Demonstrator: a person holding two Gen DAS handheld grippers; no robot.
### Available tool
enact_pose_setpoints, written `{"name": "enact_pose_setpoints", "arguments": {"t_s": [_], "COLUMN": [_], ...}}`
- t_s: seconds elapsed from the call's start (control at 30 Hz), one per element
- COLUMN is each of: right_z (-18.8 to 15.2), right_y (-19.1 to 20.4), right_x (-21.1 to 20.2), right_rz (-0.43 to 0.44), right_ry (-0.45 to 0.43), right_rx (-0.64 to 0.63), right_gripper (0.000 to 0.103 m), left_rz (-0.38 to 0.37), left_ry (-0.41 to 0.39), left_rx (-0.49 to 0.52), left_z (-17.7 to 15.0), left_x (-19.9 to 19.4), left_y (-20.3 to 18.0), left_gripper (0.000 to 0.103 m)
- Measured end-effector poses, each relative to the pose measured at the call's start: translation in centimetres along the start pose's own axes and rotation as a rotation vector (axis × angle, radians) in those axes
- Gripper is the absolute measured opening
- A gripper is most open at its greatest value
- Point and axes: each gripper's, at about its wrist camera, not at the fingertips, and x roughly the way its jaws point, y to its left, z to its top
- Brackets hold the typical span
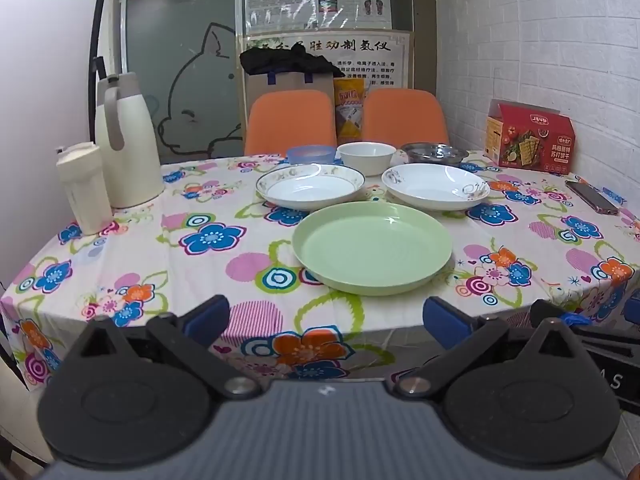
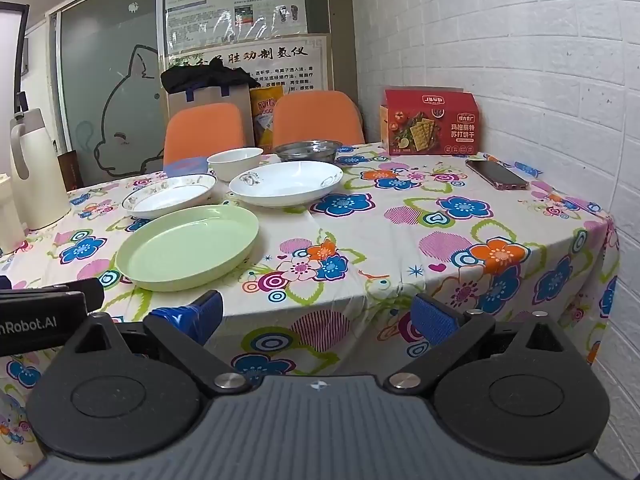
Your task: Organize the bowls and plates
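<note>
A pale green plate [image 1: 372, 247] [image 2: 188, 246] lies nearest on the flowered tablecloth. Behind it sit two white patterned plates, one on the left [image 1: 311, 186] [image 2: 170, 195] and one on the right [image 1: 436, 186] [image 2: 286, 183]. Further back stand a blue bowl [image 1: 311, 155] [image 2: 187, 165], a white bowl [image 1: 367, 157] [image 2: 235, 163] and a clear glass bowl [image 1: 435, 153] [image 2: 309, 151]. My left gripper [image 1: 326, 320] hangs open just off the table's near edge, in front of the green plate. Open too, my right gripper [image 2: 318, 318] is at the near edge, to the right of the green plate.
A cream thermos jug [image 1: 126, 140] and a white tumbler [image 1: 82, 186] stand at the table's left. A red cracker box [image 2: 430, 122] and a phone [image 2: 496, 175] lie at the right by the brick wall. Two orange chairs [image 1: 290, 120] stand behind the table.
</note>
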Motion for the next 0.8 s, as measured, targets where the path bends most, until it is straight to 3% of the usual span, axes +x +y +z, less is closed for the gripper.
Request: {"name": "enact_pose_setpoints", "arguments": {"t_s": [0.8], "right_z": [-0.42], "right_y": [0.18], "right_x": [0.31], "right_rz": [0.001], "right_ry": [0.017], "right_rx": [-0.001], "right_gripper": [0.088], "left_rz": [-0.008], "left_ry": [0.022], "left_rx": [-0.010], "left_z": [-0.32], "left_x": [0.31], "left_y": [0.15], "left_gripper": [0.103]}}
